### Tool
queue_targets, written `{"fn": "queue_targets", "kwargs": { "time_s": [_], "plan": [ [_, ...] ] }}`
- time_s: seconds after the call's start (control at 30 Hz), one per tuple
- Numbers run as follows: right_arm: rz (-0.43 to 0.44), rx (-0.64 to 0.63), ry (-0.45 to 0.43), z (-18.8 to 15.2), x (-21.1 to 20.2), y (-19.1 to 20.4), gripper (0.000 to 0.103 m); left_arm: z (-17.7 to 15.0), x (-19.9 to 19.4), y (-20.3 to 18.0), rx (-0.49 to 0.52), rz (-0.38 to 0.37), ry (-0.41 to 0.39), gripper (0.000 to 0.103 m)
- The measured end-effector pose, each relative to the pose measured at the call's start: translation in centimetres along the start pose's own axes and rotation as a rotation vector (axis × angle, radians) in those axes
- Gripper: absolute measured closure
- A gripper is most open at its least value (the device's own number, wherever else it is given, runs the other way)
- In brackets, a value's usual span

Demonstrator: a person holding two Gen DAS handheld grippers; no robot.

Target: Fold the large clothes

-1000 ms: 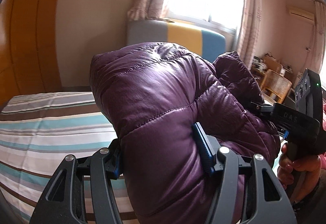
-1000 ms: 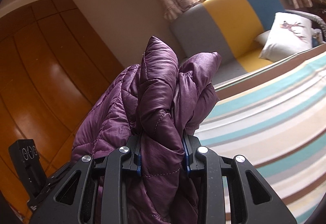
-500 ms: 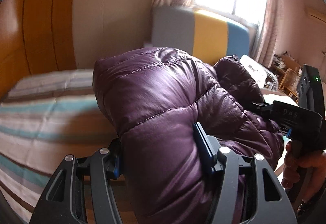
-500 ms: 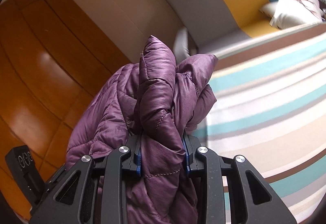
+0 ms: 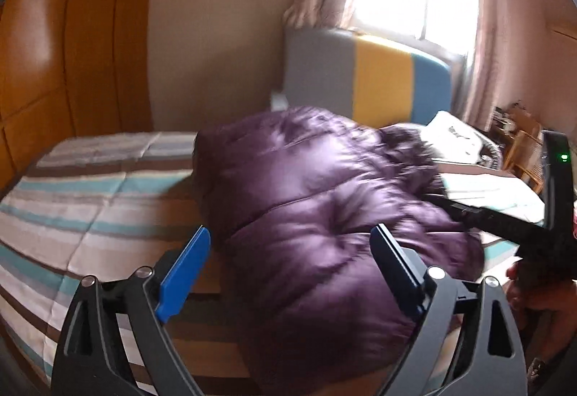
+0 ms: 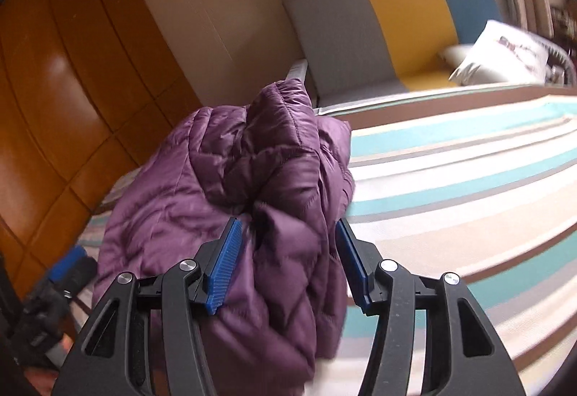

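Both hand-held grippers have just been opening their jaws around the purple down jacket (image 5: 324, 216). In the left wrist view, the left gripper (image 5: 288, 252) stands with its blue pads spread wide: the left pad (image 5: 184, 273) is clear of the fabric with striped bedding showing beside it, while the right pad (image 5: 393, 273) lies right against the jacket's puffed flank, so the grip is released though the bundle still sits between the fingers. Ahead of this gripper the jacket lies as a folded mound on the striped bed cover (image 5: 90, 198), its far end reaching toward the grey, yellow and blue headboard (image 5: 364, 79). To its right the right gripper (image 5: 505, 219) reaches into the jacket's side, and the person's hand (image 5: 533, 291) holds its handle. In the right wrist view, the right gripper (image 6: 288, 252) has its ribbed blue pads parted, with a bunched quilted fold of the jacket (image 6: 259, 201) between them; the fabric looks loose rather than pinched, and whether the right-hand pad touches it cannot be told through the blur. Beyond and to the right of this gripper a white pillow (image 6: 505, 53) rests by the headboard; to its left stands an orange wooden wardrobe (image 6: 54, 71).
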State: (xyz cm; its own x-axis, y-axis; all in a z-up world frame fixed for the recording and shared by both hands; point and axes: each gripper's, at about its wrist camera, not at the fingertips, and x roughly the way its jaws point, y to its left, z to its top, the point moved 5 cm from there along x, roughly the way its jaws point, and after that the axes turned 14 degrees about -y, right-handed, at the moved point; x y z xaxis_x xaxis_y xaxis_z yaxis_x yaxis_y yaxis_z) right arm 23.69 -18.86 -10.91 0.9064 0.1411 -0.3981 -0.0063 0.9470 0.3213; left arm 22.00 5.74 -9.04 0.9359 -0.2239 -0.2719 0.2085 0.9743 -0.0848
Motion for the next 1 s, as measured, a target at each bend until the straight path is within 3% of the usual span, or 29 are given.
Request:
{"fn": "queue_targets", "kwargs": {
  "time_s": [0.13, 0.2, 0.3, 0.47, 0.57, 0.63, 0.73, 0.9, 1.0],
  "plan": [
    [-0.036, -0.012, 0.039, -1.6, -0.3, -0.4, 0.043, -1.9, 1.2, -1.5, 0.115, 0.039, 0.087, 0.009],
    [-0.046, -0.028, 0.081, -2.6, 0.6, -0.8, 0.042, -3.4, 2.0, -1.0, 0.086, 0.039, 0.14, 0.009],
    [-0.064, -0.071, 0.098, -4.1, 1.0, -0.8, 0.041, -4.8, 2.4, -0.6, 0.093, 0.044, 0.157, 0.008],
    [-0.081, -0.075, 0.084, -3.2, -0.9, -0.1, 0.039, -4.5, 1.6, -0.4, 0.062, 0.051, 0.17, 0.008],
    [-0.068, -0.082, 0.037, -2.3, -3.4, 1.2, 0.03, -3.8, -0.3, -0.7, 0.062, 0.062, 0.161, 0.002],
    [-0.035, -0.097, -0.002, -1.9, -5.6, 2.1, 0.016, -3.3, -2.2, -1.0, 0.084, 0.093, 0.127, 0.002],
    [-0.023, -0.149, -0.015, -2.4, -7.9, 3.4, 0.013, -3.0, -5.3, -1.7, 0.108, 0.115, 0.079, 0.002],
    [-0.043, -0.219, -0.044, -3.3, -12.0, 4.9, 0.003, -2.9, -8.7, -1.9, 0.131, 0.217, 0.07, 0.002],
    [-0.057, -0.239, -0.062, -3.9, -13.8, 4.8, 0.003, -2.8, -10.7, -2.0, 0.119, 0.246, 0.051, 0.002]
  ]
}}
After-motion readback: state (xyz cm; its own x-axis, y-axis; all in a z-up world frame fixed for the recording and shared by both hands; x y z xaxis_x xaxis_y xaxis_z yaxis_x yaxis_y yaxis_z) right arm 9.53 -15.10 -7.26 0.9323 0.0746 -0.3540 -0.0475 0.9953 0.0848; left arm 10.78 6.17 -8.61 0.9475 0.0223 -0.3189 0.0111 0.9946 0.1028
